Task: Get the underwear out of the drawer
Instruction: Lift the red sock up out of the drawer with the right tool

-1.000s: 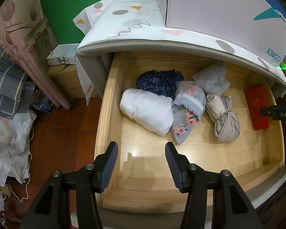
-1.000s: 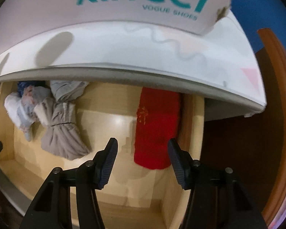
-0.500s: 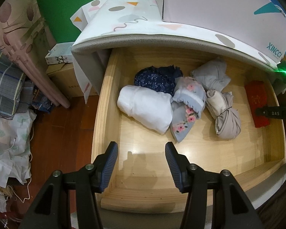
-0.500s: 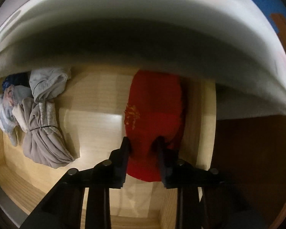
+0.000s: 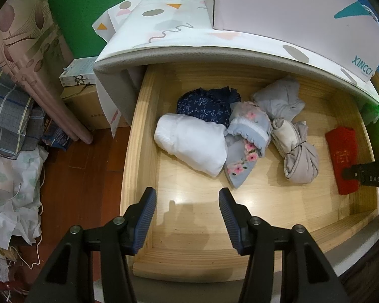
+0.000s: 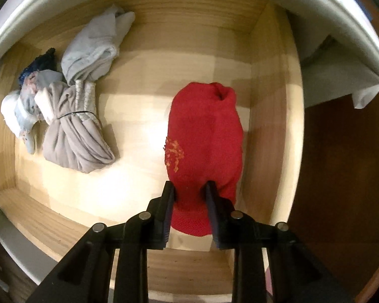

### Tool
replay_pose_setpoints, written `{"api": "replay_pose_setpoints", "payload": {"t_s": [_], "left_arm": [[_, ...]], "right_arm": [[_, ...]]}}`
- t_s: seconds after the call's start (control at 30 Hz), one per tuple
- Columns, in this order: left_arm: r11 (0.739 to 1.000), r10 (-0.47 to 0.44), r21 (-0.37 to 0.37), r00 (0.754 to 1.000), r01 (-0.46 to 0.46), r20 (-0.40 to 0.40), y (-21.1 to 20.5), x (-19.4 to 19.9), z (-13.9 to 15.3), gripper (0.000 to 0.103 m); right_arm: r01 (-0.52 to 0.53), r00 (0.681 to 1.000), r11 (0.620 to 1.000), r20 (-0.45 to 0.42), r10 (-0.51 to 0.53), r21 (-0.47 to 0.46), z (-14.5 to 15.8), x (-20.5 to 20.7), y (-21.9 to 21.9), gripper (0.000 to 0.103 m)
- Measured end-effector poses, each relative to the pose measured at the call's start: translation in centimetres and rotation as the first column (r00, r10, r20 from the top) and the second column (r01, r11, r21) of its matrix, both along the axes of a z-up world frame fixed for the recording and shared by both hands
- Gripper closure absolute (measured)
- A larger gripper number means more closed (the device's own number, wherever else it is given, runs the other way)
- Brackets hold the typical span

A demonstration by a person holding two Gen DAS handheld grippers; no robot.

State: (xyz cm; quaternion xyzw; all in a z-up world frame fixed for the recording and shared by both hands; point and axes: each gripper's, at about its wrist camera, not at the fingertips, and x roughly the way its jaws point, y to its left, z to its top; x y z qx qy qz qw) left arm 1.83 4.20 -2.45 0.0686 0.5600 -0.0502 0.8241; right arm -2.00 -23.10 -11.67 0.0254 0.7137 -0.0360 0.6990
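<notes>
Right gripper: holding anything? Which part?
Right gripper pinches the red folded garment at its near end; the jaws are easing open slightly, fabric between them. Left gripper holds nothing.

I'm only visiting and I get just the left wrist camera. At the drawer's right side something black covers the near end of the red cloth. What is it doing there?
Observer: That is the right gripper. Its fingers pinch the red cloth by the near end, though the jaws are opening a little.
Operator: Has it got the whole width?
Observer: No, only a bunched fold in the middle; cloth spreads out past both fingers.
Operator: And the far end of it?
Observer: That end shows a small puckered hollow.
</notes>
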Motion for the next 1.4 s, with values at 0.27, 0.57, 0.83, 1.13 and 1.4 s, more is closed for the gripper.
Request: {"api": "replay_pose_setpoints", "payload": {"t_s": [0.27, 0.57, 0.83, 1.13, 1.4], "left_arm": [[1.000, 0.007, -0.004, 1.000, -0.007, -0.003, 0.1, 0.1, 0.1, 0.050], [1.000, 0.007, 0.013, 1.000, -0.007, -0.021, -0.1, 0.3, -0.4, 0.050], [0.999, 0.001, 0.032, 1.000, 0.000, -0.028, -0.5, 0.4, -0.7, 0.050], [1.000, 0.014, 0.024, 0.999, -0.013, -0.041, -0.2, 0.5, -0.9, 0.050], [1.000, 0.029, 0.010, 0.998, -0.029, -0.061, 0.3, 0.8, -1.1, 0.050]], "right_arm": [[-0.006, 0.998, 0.998, 0.061, 0.010, -0.064, 1.7, 1.4, 0.1, 0.046], [-0.005, 1.000, 0.996, 0.025, 0.007, -0.086, -0.8, 3.0, 0.6, 0.049], [-0.024, 1.000, 0.996, 0.010, 0.025, -0.081, -1.4, 3.1, 2.7, 0.062], [0.008, 1.000, 0.999, -0.011, -0.008, -0.038, -3.7, -1.6, 1.7, 0.064], [0.005, 0.999, 1.000, -0.032, -0.006, -0.019, -4.3, -5.2, 2.5, 0.067]]}}
